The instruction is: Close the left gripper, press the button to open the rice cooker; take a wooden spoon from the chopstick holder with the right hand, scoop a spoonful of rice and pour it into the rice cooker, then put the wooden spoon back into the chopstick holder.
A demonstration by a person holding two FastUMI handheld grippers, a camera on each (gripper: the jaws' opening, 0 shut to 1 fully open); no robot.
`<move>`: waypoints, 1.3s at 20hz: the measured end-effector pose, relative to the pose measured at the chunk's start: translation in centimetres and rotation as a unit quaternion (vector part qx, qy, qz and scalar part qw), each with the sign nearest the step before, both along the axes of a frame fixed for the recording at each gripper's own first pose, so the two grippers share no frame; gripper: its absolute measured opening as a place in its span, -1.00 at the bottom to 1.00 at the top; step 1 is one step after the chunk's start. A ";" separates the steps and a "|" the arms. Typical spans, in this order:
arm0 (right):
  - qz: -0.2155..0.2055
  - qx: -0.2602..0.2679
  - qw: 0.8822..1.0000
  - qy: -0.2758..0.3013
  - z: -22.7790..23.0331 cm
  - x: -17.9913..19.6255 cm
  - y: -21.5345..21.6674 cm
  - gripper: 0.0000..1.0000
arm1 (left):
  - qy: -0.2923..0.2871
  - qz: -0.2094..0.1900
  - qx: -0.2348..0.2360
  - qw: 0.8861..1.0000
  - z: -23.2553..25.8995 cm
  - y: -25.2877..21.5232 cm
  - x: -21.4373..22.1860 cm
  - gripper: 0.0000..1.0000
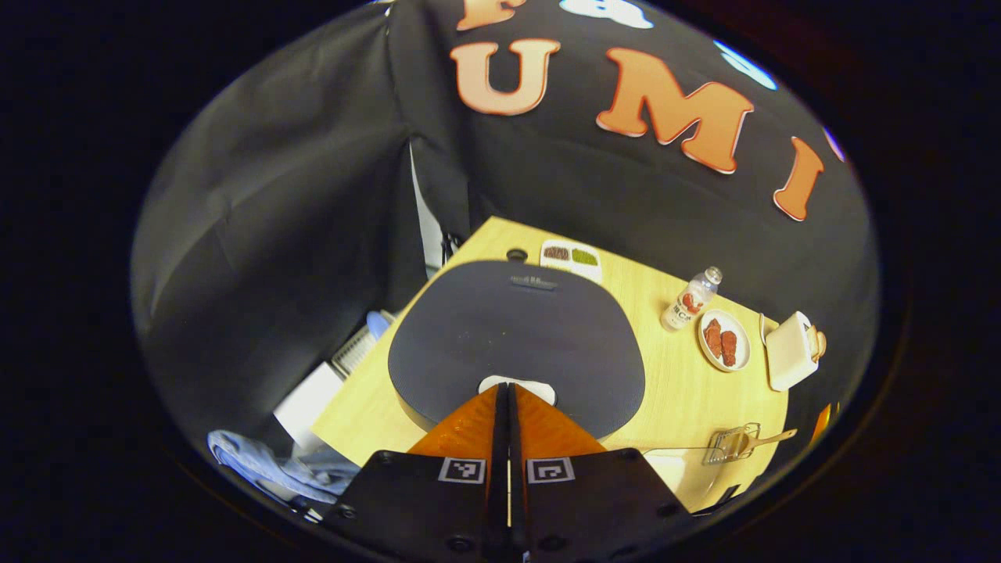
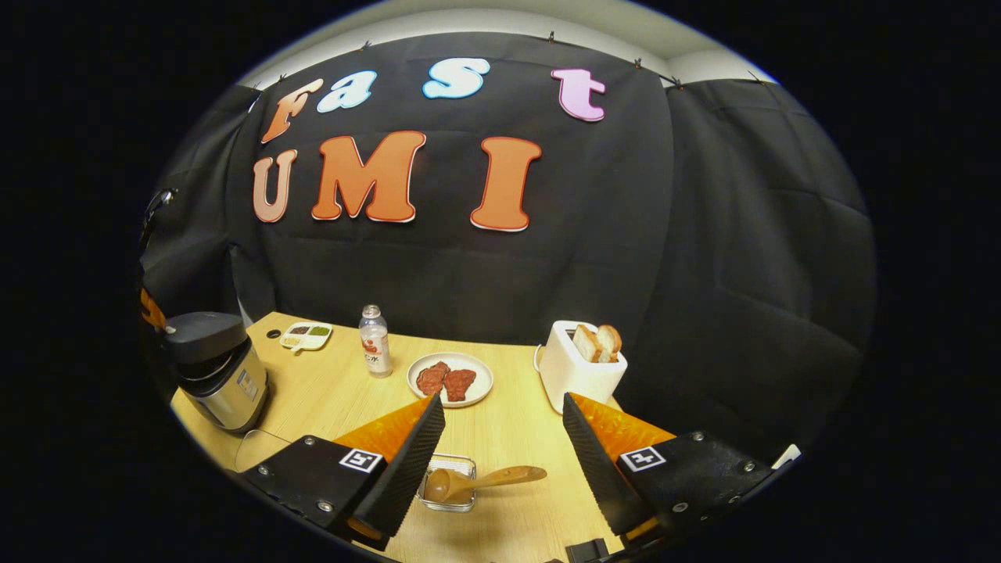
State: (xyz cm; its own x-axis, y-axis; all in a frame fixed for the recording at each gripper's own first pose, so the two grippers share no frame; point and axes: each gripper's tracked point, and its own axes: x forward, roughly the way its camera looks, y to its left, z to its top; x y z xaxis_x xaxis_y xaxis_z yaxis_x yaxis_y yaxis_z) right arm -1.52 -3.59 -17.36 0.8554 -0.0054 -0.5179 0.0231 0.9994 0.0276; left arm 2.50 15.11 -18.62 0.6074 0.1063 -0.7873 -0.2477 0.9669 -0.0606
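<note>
Left tongs [image 1: 508, 389] pressed together over rice cooker [image 1: 516, 344].

Left tongs [image 1: 508, 391] pressed together (pointing steeply down); right tongs [image 2: 504, 438] spread wide.

Left gripper view looks steeply down, close over the rice cooker [image 1: 516, 344]; right gripper view faces level across the shared table [image 2: 508, 438].
</note>
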 end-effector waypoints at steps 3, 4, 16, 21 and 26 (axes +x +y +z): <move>0.010 0.010 1.000 0.010 -1.0 0.0 0.2 0.89 | -0.082 -0.014 0.068 0.994 5.5 0.3 1.8 -0.89; 0.011 0.005 1.000 0.009 -1.1 0.1 0.0 0.90 | -0.102 -0.015 0.089 0.991 7.0 0.7 2.2 -0.87; 0.018 0.023 0.998 0.064 -5.8 1.4 0.3 0.89 | -0.251 -0.041 0.100 0.962 16.5 -2.6 0.3 -0.25; 0.021 0.016 0.996 0.080 -7.7 1.8 0.8 0.90 | -0.275 -0.039 0.108 0.955 17.2 -2.9 -1.1 0.29; -0.001 0.009 0.995 0.104 -10.5 1.0 -0.7 0.90 | -0.274 -0.034 0.116 0.954 17.2 -3.1 -2.3 0.45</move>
